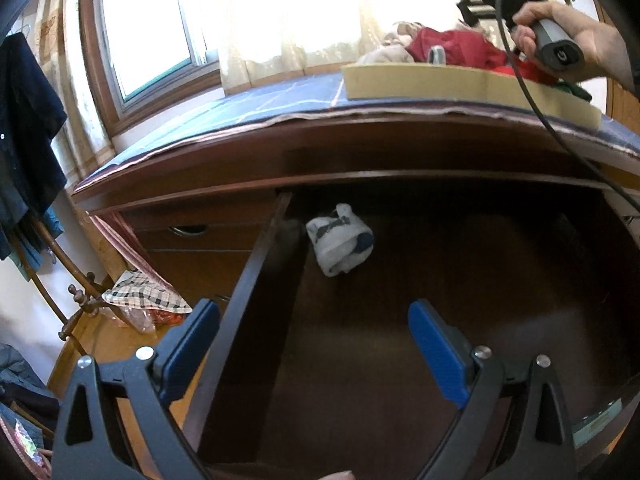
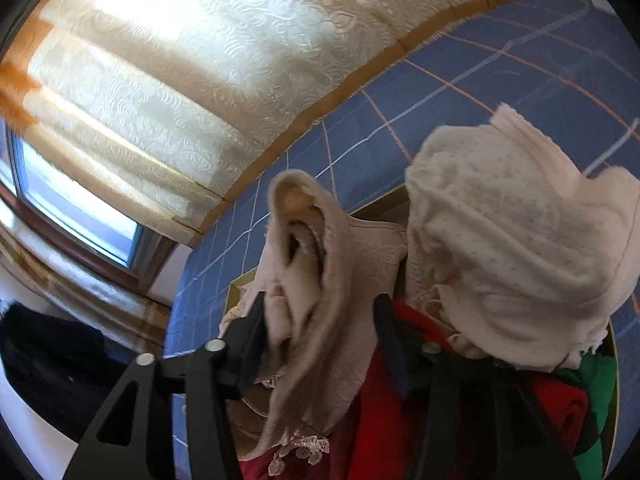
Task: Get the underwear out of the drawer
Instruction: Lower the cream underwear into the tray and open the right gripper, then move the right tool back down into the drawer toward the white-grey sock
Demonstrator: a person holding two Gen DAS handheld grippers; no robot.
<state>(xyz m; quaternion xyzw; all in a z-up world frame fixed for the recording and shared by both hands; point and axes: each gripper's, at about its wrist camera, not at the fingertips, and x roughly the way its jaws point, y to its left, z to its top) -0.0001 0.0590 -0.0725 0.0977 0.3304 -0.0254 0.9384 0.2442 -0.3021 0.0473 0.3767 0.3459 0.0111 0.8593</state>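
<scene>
Left gripper (image 1: 314, 354) hangs over open drawer (image 1: 460, 300), jaws apart, empty. Rolled white sock (image 1: 340, 240) at drawer's back. Right gripper (image 2: 320, 336) spread around beige underwear (image 2: 316, 280), pads loose, above tray (image 1: 416, 82).

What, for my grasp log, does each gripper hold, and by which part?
Left gripper: nothing. Beige underwear lies between the fingers of the right gripper at its bunched middle; whether they pinch it cannot be told.

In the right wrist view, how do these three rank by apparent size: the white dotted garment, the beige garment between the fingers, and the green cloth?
1. White dotted garment
2. Beige garment, nearly as large; it hangs nearer the camera, so this order is unsure
3. Green cloth, clearly smallest, partly hidden
</scene>
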